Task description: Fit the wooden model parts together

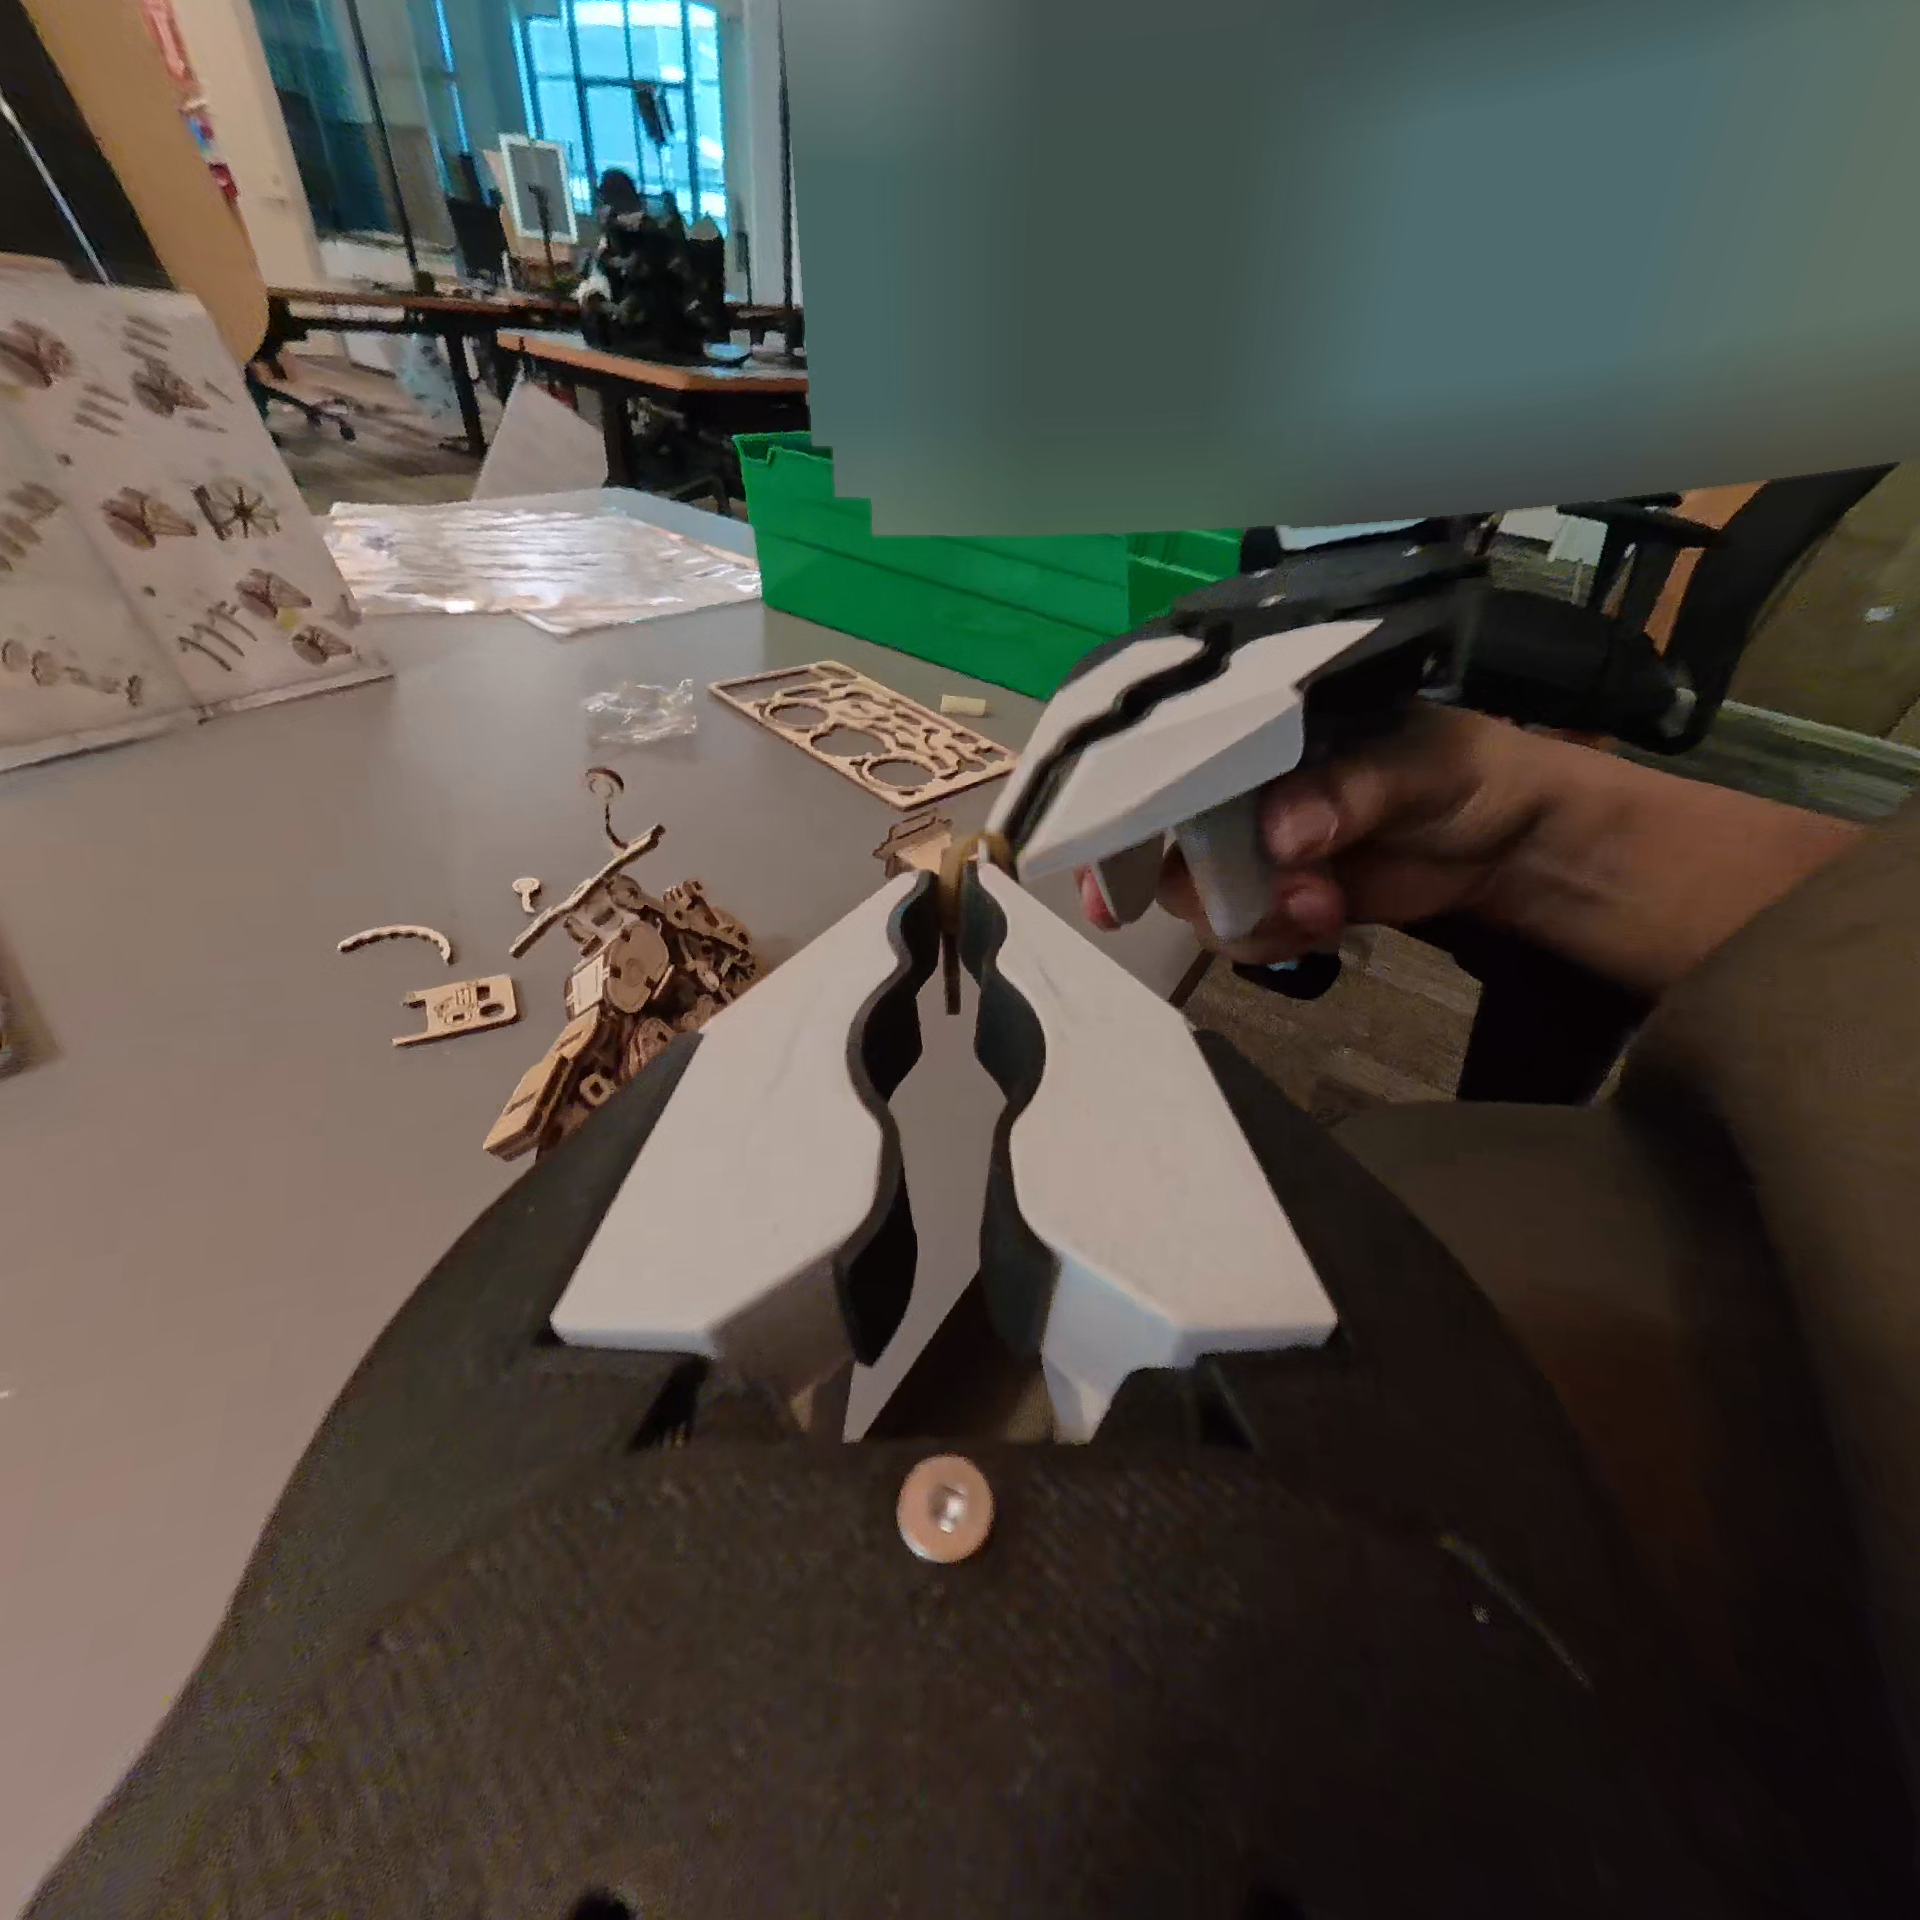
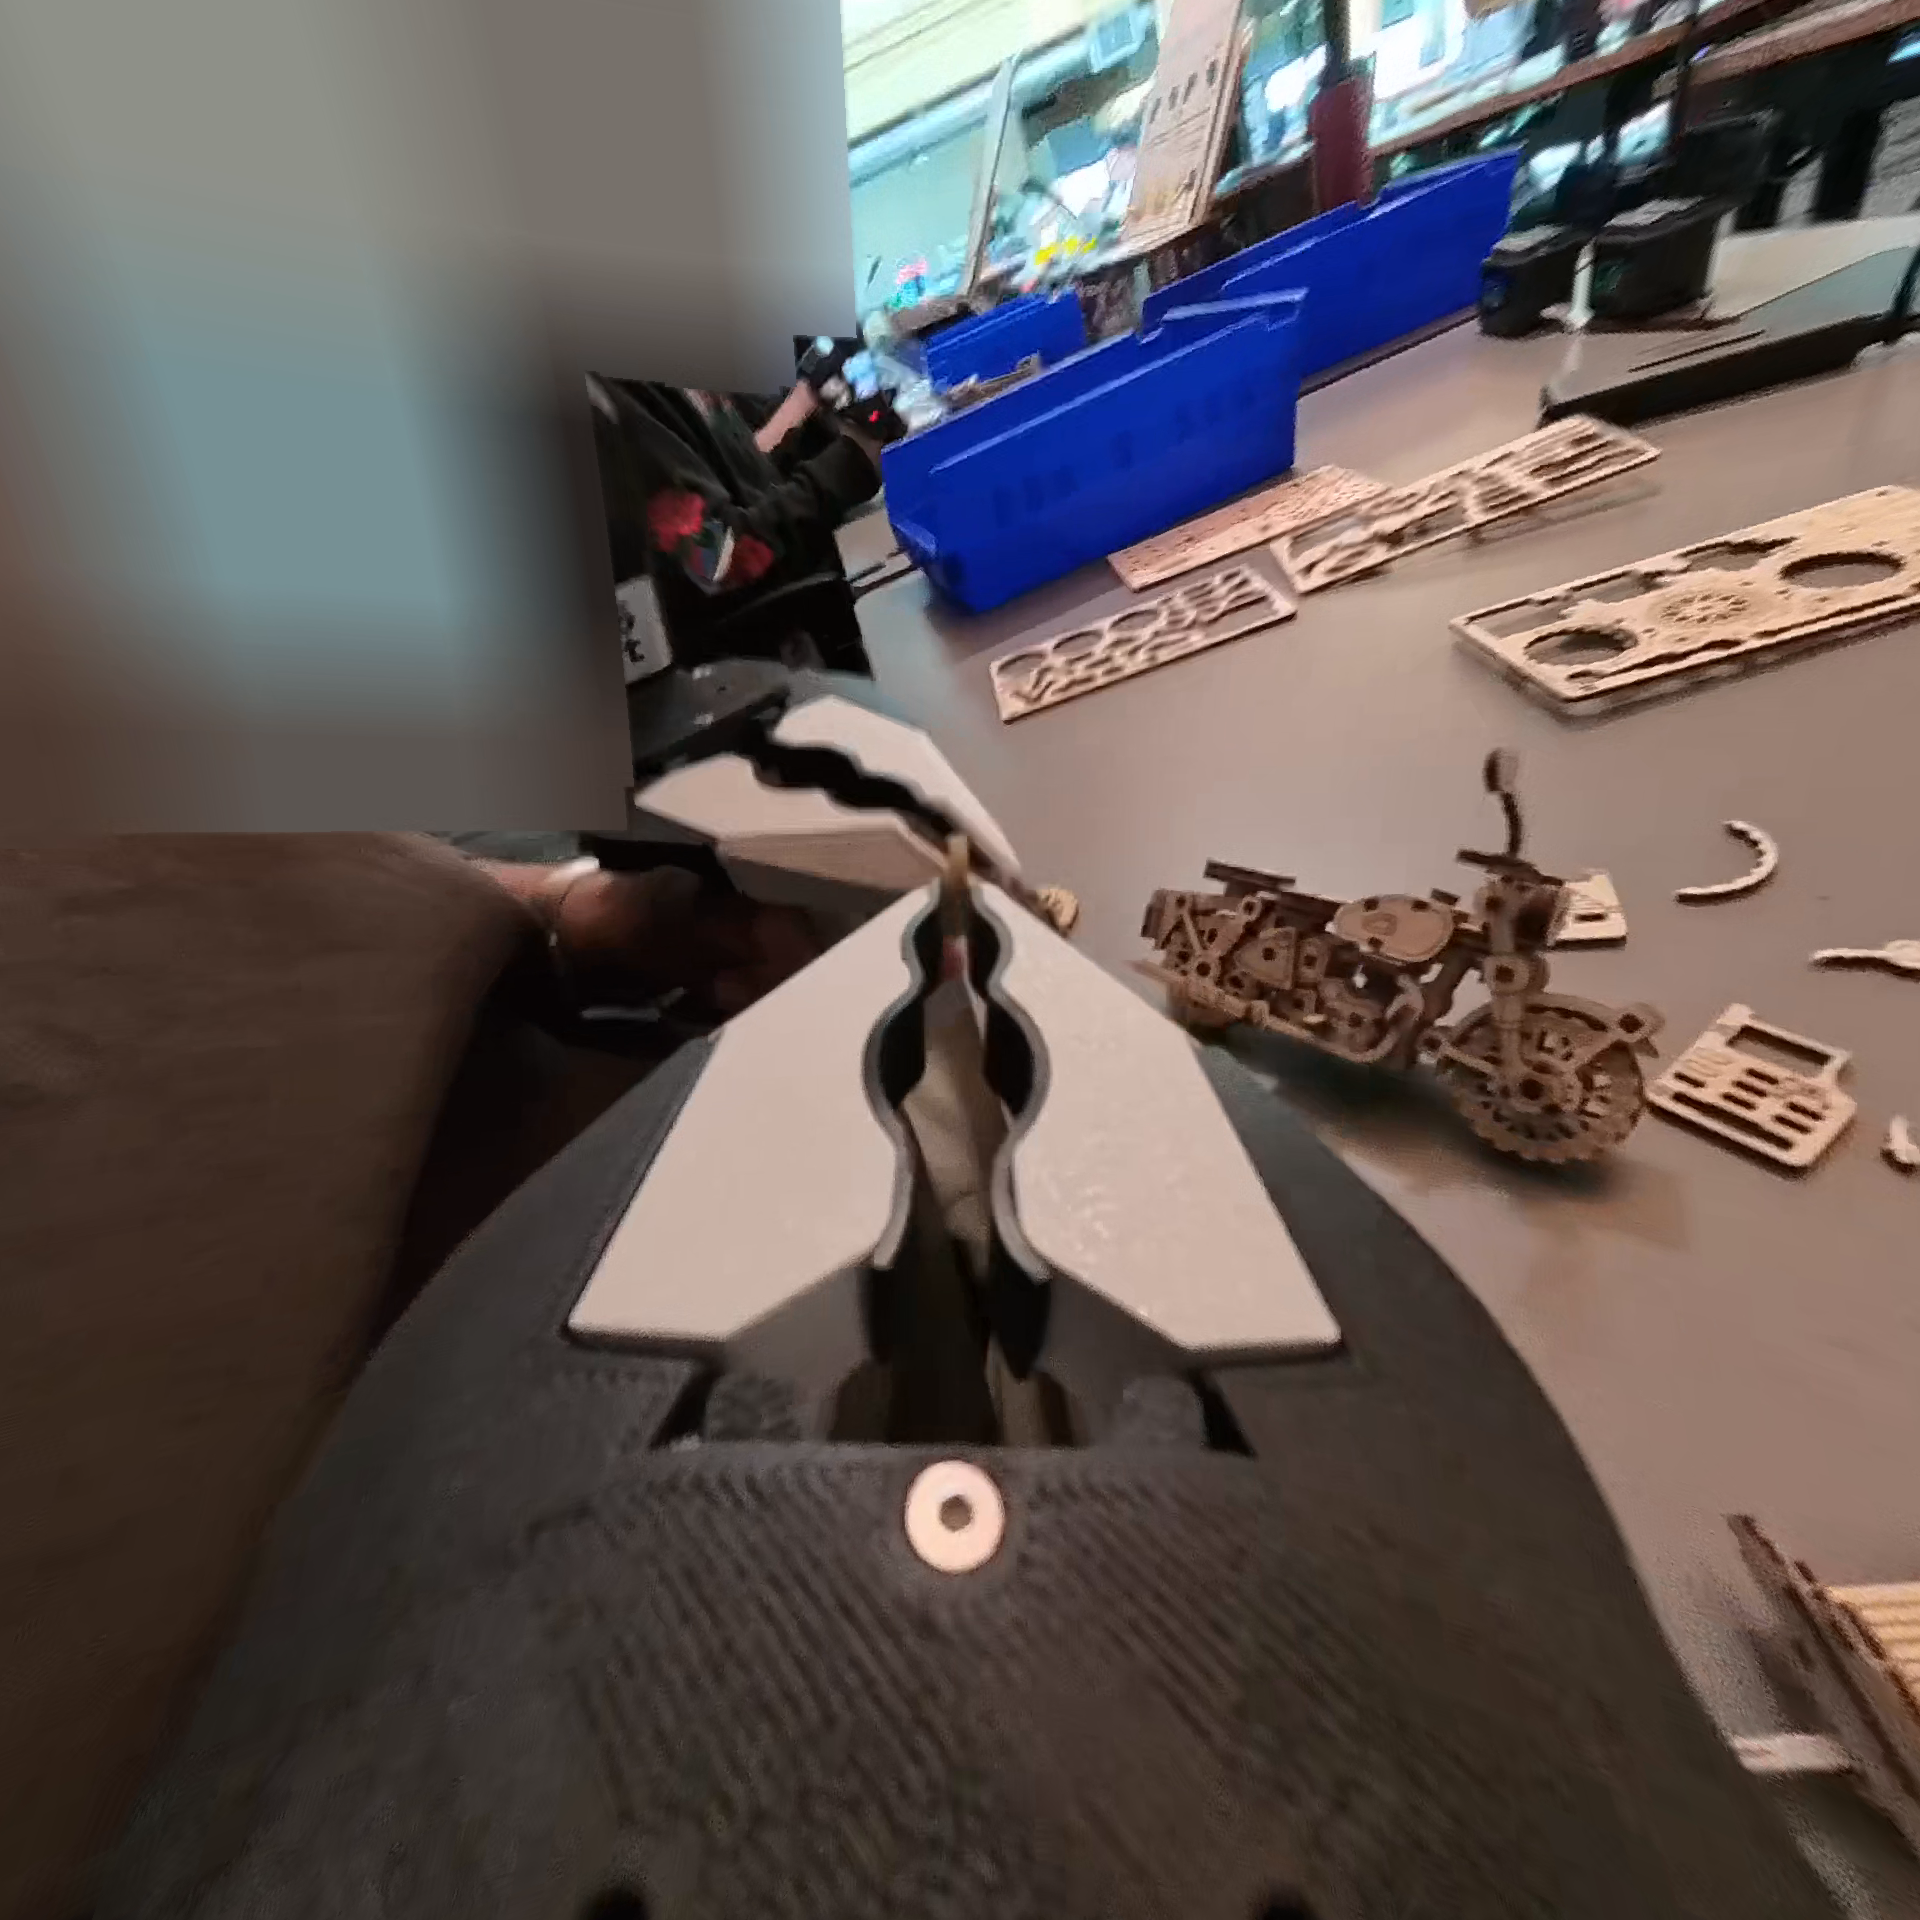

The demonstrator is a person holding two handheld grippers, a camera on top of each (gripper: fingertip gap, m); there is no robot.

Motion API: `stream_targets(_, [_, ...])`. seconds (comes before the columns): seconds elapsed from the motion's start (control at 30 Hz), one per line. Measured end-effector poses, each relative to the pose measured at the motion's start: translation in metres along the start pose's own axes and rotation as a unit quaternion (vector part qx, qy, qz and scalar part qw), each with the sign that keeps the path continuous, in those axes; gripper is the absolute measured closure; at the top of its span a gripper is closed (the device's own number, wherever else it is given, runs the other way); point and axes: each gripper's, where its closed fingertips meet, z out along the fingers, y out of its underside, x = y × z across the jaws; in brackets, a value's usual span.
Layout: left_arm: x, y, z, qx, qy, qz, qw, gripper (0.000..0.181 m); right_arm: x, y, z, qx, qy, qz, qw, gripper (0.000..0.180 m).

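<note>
In the left wrist view my left gripper (image 1: 951, 883) is shut on a thin wooden part (image 1: 952, 961) that stands edge-on between the fingers. My right gripper (image 1: 1013, 844) comes in from the right, shut on a small wooden part (image 1: 971, 847) that touches the left one at the tips. In the right wrist view my right gripper (image 2: 951, 883) pinches its thin wooden part (image 2: 954, 914) and the left gripper (image 2: 982, 852) meets it from the left. Both are held above the table edge. The wooden motorcycle model (image 2: 1403, 987) stands on the grey table (image 2: 1558, 1299); it also shows in the left wrist view (image 1: 623, 987).
Loose wooden parts lie around the model: a curved strip (image 1: 395, 940), a slotted plate (image 1: 457, 1008). Punched-out wooden sheets (image 1: 862, 727) (image 2: 1683, 613), a green bin (image 1: 935, 592), blue bins (image 2: 1091, 468), an instruction sheet (image 1: 156, 520) and a small plastic bag (image 1: 639, 712) are farther back. Less than 4 cm separates the two grippers' tips. Left tips and right tips are each some 20 centimeters from the slotted plate (image 1: 457, 1008).
</note>
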Motion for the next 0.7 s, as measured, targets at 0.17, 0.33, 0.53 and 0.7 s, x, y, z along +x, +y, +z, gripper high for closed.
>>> stream_targets(0.17, [-0.004, 0.004, 0.001, -0.017, -0.014, 0.004, 1.000, 0.177, -0.001, -0.001, -0.002, -0.002, -0.001, -0.025, 1.000, 0.177])
stream_targets(0.33, [-0.005, 0.003, 0.001, -0.010, -0.018, -0.011, 1.000, 0.177, -0.001, 0.006, 0.005, -0.016, 0.003, -0.009, 1.000, 0.156])
stream_targets(0.53, [-0.008, 0.004, 0.001, -0.014, -0.044, 0.013, 0.999, 0.177, 0.007, 0.006, 0.007, -0.005, 0.030, 0.002, 1.000, 0.167])
stream_targets(0.7, [-0.007, 0.003, 0.001, -0.012, -0.043, 0.016, 0.999, 0.177, 0.009, 0.003, 0.004, 0.017, 0.020, 0.035, 0.999, 0.178])
